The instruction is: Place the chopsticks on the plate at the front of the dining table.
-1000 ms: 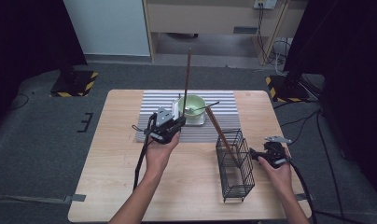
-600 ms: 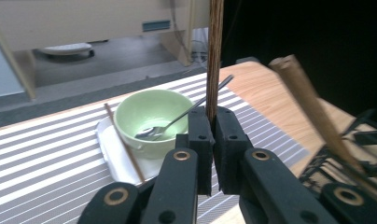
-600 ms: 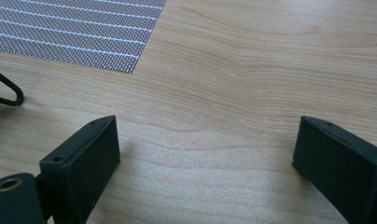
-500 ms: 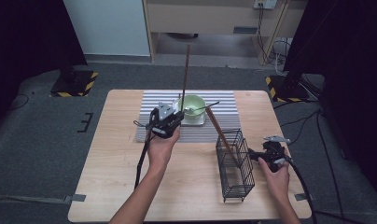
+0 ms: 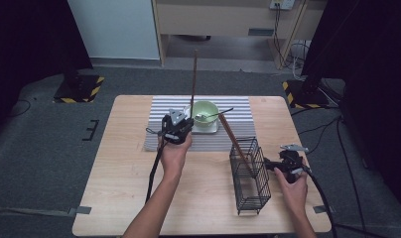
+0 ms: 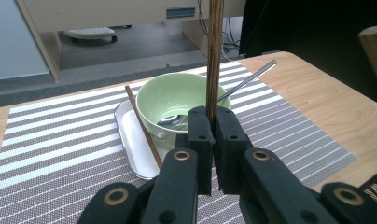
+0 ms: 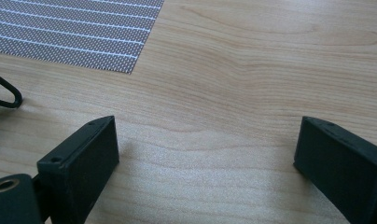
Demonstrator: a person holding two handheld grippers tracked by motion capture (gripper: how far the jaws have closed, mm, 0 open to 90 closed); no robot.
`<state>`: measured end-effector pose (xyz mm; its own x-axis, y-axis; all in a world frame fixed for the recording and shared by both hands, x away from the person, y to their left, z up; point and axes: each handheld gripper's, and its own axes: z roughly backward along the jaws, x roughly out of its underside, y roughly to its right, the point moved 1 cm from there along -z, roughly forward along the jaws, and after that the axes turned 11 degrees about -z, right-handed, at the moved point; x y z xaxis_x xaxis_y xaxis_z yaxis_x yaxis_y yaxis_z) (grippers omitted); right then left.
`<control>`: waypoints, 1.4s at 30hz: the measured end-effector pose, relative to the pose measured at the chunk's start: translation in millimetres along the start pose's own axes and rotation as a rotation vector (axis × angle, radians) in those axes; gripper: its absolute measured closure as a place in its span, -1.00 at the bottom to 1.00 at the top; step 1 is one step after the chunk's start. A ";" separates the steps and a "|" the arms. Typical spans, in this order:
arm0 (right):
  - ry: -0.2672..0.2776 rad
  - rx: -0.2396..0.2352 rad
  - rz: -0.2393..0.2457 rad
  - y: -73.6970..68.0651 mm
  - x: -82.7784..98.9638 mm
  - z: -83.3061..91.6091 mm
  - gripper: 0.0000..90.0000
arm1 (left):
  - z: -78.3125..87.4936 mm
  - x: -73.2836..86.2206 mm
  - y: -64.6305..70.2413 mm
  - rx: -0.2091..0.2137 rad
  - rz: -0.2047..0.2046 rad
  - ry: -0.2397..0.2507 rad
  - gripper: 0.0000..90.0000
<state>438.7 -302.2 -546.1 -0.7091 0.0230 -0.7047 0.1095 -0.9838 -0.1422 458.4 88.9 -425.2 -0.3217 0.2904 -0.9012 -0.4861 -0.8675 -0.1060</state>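
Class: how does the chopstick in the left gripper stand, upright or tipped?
Upright: the chopstick rises straight from the shut left gripper.

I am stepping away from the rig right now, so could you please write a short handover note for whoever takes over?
Left hand-held gripper: shut on one upright wooden chopstick, held above the striped placemat, just in front of the green bowl.
Right hand-held gripper: open and empty, low over the bare table, right of the wire basket.
Done: one chopstick already leans in the basket.
Left: probably carry the held chopstick to the basket; another chopstick lies on the white tray beside the bowl, and a spoon rests in the bowl.
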 end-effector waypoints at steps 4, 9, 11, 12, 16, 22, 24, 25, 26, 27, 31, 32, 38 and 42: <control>0.000 0.001 -0.002 -0.3 0.2 0.2 -0.86 | -2.3 0.1 -1.2 -0.008 0.007 -0.002 0.91; 0.000 0.002 -0.004 -0.5 0.4 0.3 -0.86 | -2.3 -3.5 -2.8 -0.015 0.000 -0.002 0.91; -0.001 0.001 -0.004 -0.5 0.4 0.4 -0.86 | -3.7 -4.3 -2.3 -0.013 -0.001 -0.006 0.91; 0.000 0.002 -0.003 -0.4 0.4 0.3 -0.86 | -4.7 -3.8 -1.8 -0.014 -0.004 -0.008 0.91; 0.001 0.003 -0.004 -0.6 0.5 0.3 -0.86 | -10.0 0.1 0.2 -0.009 -0.005 -0.021 0.91; 0.001 0.003 -0.005 -0.6 0.5 0.3 -0.86 | -18.5 6.3 1.8 -0.012 0.001 -0.039 0.91; 0.001 0.003 -0.004 -0.6 0.5 0.3 -0.86 | -19.8 7.6 2.1 -0.013 0.001 -0.043 0.91; 0.001 0.003 -0.004 -0.6 0.5 0.3 -0.86 | -21.4 9.2 2.4 -0.013 0.003 -0.047 0.91; 0.001 0.003 -0.004 -0.6 0.5 0.3 -0.86 | -22.2 10.2 2.7 -0.013 0.004 -0.048 0.91; 0.002 0.003 -0.002 -0.5 0.5 0.2 -0.86 | -23.7 11.8 3.2 -0.013 0.004 -0.053 0.91; 0.002 0.003 -0.002 -0.5 0.5 0.3 -0.86 | -28.7 17.7 4.0 -0.013 0.005 -0.066 0.91; 0.001 0.003 -0.005 -0.6 0.5 0.3 -0.86 | -28.7 17.7 4.0 -0.013 0.005 -0.066 0.91; 0.001 0.003 -0.004 -0.7 0.6 0.3 -0.86 | -33.5 26.0 3.3 -0.017 0.013 -0.082 0.91; 0.002 0.003 -0.003 -0.5 0.6 0.3 -0.86 | -34.7 29.3 2.5 -0.018 0.015 -0.088 0.91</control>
<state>438.0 -301.7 -546.2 -0.7082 0.0258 -0.7055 0.1057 -0.9842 -0.1421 475.9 81.2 -466.4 -0.3992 0.3106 -0.8627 -0.4660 -0.8790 -0.1008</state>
